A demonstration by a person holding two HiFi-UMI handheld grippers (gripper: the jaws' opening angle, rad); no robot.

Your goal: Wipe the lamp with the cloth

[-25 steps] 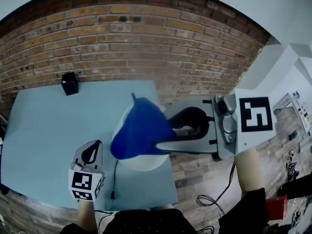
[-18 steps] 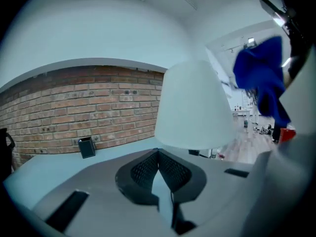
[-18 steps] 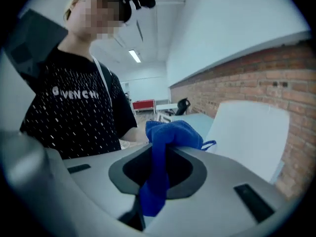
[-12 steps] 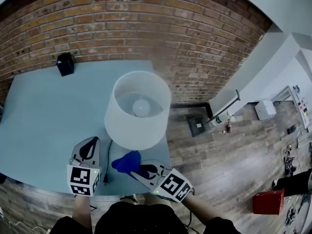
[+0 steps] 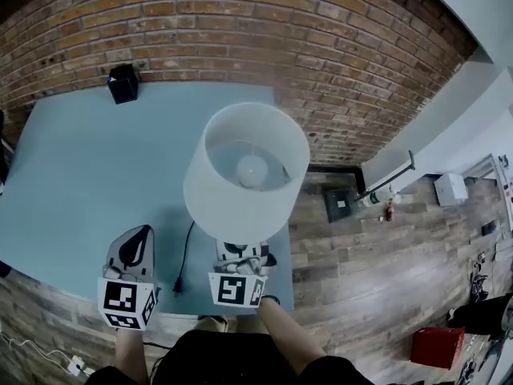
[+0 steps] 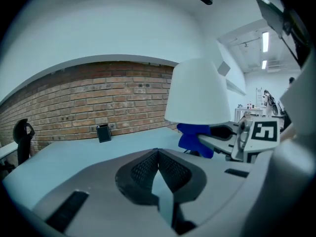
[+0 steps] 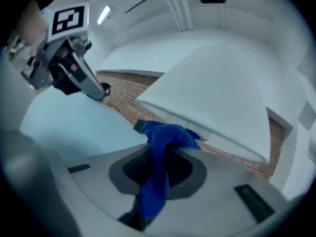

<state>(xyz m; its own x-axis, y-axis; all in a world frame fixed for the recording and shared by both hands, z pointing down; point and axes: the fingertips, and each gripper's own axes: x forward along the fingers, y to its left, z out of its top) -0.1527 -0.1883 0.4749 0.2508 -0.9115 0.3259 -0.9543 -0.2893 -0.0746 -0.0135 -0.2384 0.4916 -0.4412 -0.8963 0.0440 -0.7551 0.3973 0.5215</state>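
Holding the cloth: the right hand-held gripper (image 7: 159, 154) is clenched on a blue cloth (image 7: 165, 135). A strip of it hangs down between the jaws, and a bunch stands up past their tips.
Cloth against the lamp: the bunch sits right under the lower rim of the lamp (image 5: 240, 207) shade, on the person's side. Whether it touches the rim cannot be told.
Lamp: a white drum shade stands upright on the pale blue tabletop (image 5: 72, 175). Its bulb (image 5: 252, 167) shows through the open top.
Right hand-held gripper from above: its front end is hidden beneath the lamp shade. Only its rear and marker cube (image 5: 236, 289) show, on the near side of the lamp.
Left hand-held gripper (image 6: 158, 154): the jaws are closed together with nothing between them. It is to the left of the lamp on the person's side, apart from the shade.
Cord (image 5: 186, 251): a black cord runs from under the lamp towards the person and ends in a plug (image 5: 177, 287) to the lamp's near left.
Black box (image 5: 123, 83): it stands well to the left of the lamp and behind it, by the brick wall (image 5: 240, 38).
Wooden floor (image 5: 385, 255): it lies to the right of the lamp.
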